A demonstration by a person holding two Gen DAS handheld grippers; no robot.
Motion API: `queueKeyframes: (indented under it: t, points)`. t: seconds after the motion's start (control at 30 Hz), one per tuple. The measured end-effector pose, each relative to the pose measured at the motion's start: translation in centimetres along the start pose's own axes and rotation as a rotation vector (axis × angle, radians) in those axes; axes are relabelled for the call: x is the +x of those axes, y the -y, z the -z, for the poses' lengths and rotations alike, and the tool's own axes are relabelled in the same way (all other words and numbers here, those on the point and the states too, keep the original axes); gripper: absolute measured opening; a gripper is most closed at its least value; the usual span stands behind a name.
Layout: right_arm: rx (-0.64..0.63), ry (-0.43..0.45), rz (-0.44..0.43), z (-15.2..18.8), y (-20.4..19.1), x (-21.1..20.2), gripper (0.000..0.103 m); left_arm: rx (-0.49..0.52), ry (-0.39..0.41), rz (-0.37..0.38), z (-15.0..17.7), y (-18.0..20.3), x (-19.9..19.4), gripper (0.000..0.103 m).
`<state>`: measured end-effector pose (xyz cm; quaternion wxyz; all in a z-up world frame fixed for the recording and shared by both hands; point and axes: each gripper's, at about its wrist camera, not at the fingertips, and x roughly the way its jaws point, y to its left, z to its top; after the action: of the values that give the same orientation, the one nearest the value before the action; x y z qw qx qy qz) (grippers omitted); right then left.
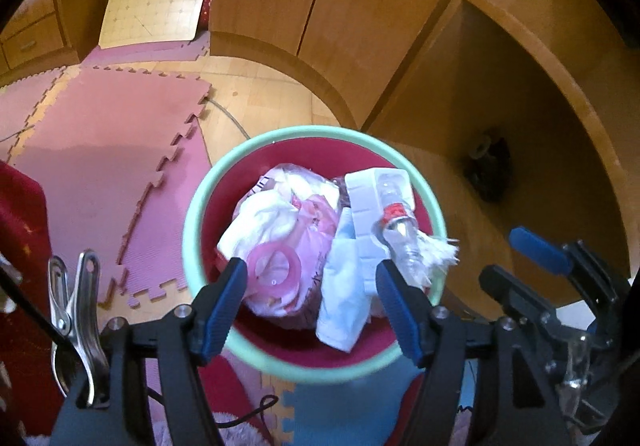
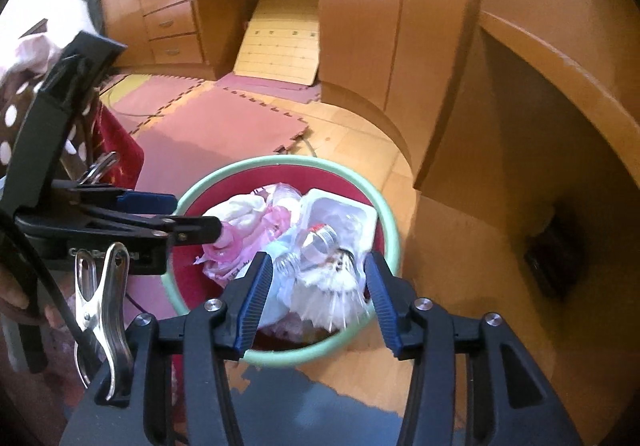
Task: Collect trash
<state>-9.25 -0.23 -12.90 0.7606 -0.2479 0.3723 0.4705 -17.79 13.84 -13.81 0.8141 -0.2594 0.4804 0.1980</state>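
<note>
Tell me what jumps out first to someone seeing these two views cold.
The eye lands on the round bin with a mint-green rim and red inside, standing on the wooden floor and heaped with trash. On top lie a clear plastic bottle, a white tray and a pink plastic bag. The left tool and the right tool both hang open above the heap, holding nothing.
</note>
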Motion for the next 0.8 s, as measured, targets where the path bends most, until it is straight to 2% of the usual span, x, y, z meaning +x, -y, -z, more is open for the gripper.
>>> queueKeyframes:
  t: [0.17,0.27,0.5,0.8]
  points:
    - [-0.013,-0.005,0.029,0.3,-0.7,-2.1,0.049,0.005,0.015,-0.039,0.8,0.8,-2.5,0.070]
    - [-0.018,0.002,0.028,1.0,-1.1,-3.0,0.049,0.006,0.027,-0.030,1.5,1.1,-3.1,0.070]
    - [0.053,-0.004,0.006,2.0,-0.5,-1.9,0.049,0.001,0.035,-0.038,2.0,1.0,-2.0,0.070]
    - [0.069,-0.013,0.009,2.5,-0.4,-0.6,0.049,-0.032,0.026,-0.058,1.8,-0.5,-0.4,0.070]
